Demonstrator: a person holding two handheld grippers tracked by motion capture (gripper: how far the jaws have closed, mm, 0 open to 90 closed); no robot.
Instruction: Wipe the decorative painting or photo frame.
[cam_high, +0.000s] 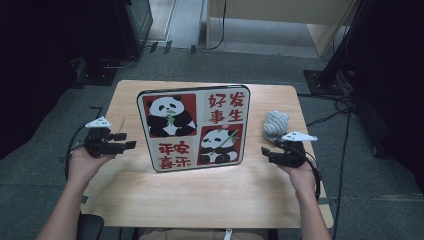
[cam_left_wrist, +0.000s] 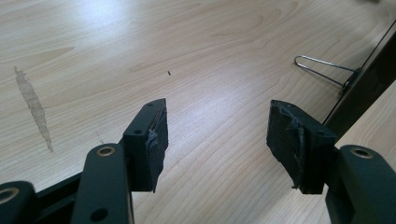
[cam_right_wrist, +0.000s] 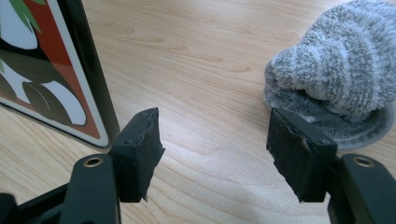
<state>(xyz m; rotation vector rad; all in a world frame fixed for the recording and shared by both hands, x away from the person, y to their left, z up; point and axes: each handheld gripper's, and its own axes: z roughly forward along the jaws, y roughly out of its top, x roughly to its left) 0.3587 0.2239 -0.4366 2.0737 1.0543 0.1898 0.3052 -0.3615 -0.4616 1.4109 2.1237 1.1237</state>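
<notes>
Left gripper (cam_high: 131, 141): jaws stand wide apart with only bare table between them; it holds nothing.
Right gripper (cam_high: 265, 153): jaws stand apart, nothing clamped, bare wood between the pads.
Panda board (cam_high: 195, 128): stands upright, tilted back, on the wooden table (cam_high: 200, 195) between the two grippers; the left gripper is just off its left edge, the right gripper just off its right edge. Neither gripper touches it.
Board seen from the left gripper: its dark back edge (cam_left_wrist: 369, 88) lies ahead and to the right of the jaws, with a wire stand leg (cam_left_wrist: 322, 70) poking out onto the table.
Board seen from the right gripper: its printed face and black rim (cam_right_wrist: 93, 70) lie just left of the left jaw, close but apart.
Grey fuzzy cloth (cam_high: 275, 124): a bundled striped piece just beyond the right gripper, ahead and to the right of its jaws (cam_right_wrist: 341, 79), apart from them.
Containers: I cannot tell whether the cloth sits on a flat grey base; no open vessel is among these things.
</notes>
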